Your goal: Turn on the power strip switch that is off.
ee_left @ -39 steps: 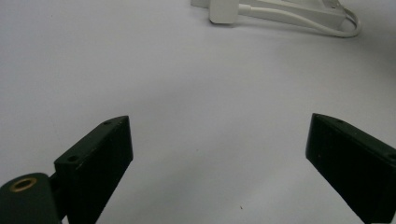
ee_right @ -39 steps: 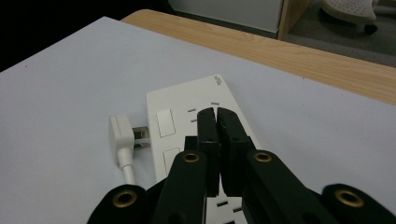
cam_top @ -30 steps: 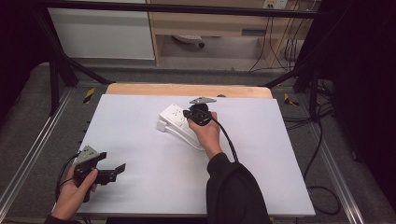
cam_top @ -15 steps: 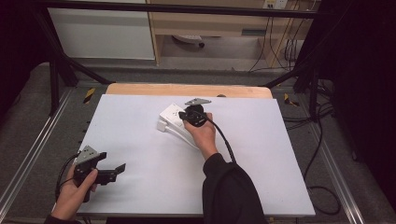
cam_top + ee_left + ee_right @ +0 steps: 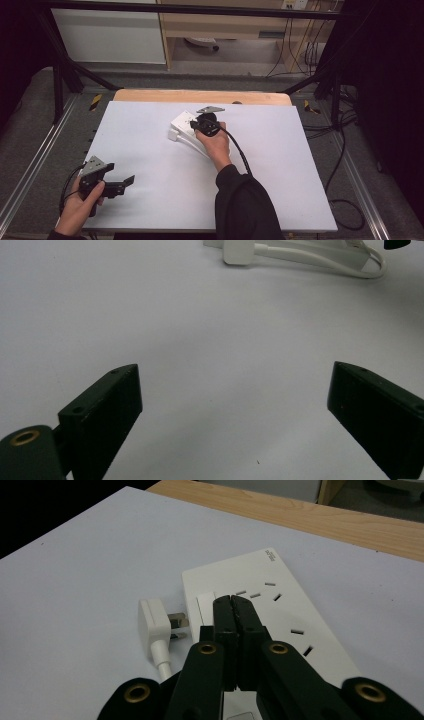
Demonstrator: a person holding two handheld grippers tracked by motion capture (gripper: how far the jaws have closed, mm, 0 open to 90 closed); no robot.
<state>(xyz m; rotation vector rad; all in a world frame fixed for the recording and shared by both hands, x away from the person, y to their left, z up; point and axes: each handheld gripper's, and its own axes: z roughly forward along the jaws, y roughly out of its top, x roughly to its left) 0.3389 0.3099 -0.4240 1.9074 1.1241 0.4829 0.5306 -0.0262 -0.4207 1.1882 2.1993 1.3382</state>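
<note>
Right gripper (image 5: 234, 602) jaws together, tips over rocker switch (image 5: 205, 607) of white power strip (image 5: 280, 615) mid-table; switch press appears in hand, whether tips touch unclear; plug (image 5: 155, 625) lies loose beside strip, unplugged; left gripper (image 5: 235, 405) jaws apart, empty, near front-left corner.

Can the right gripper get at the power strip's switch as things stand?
Probably yes. The right gripper, fingers shut together, hovers just over the switch on the power strip; the plug lies beside it, out of the way.
</note>
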